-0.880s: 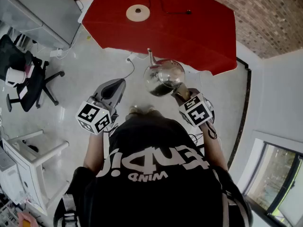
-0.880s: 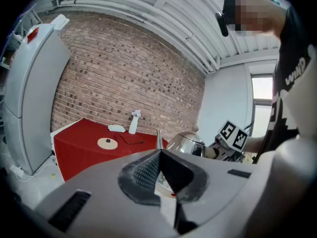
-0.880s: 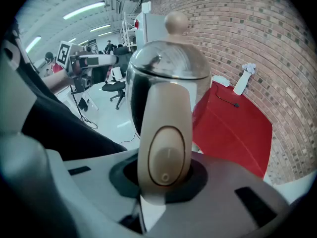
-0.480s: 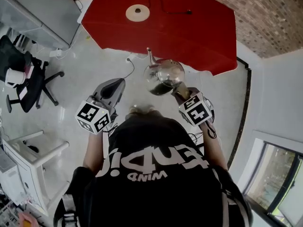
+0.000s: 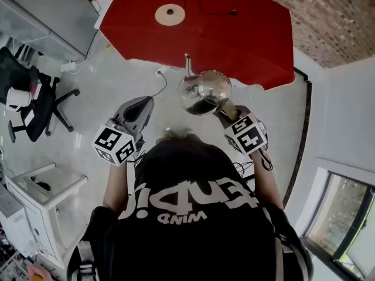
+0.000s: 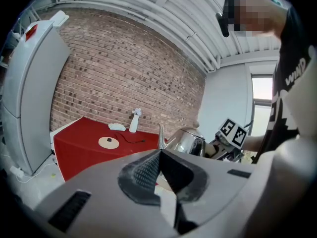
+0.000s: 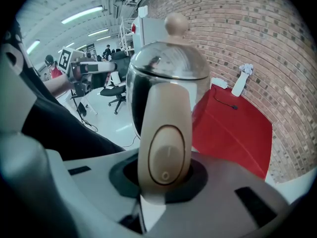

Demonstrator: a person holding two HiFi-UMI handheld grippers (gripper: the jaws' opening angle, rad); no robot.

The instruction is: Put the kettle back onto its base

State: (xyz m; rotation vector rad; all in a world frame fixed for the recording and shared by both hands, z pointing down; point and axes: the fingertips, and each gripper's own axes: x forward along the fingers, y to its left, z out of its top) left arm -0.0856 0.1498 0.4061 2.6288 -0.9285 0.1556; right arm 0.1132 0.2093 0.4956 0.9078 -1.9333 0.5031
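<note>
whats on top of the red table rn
A round base with its cord, plus a white bottle and a white cloth by the far edge. The kettle, held in the right gripper, covers a bit of the table at its near edge.

Open-plan office or lab workspace: black swivel office chair (image 5: 32,104) on a pale glossy floor (image 5: 105,92), bare red-brown brick wall (image 6: 124,68), long ceiling strip lights (image 7: 81,15), red-covered table (image 5: 234,40).

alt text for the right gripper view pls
The right gripper is closed on the cream handle of a shiny steel kettle, which it holds up in the air. Behind the kettle to the right, a red table stands against a brick wall.
</note>
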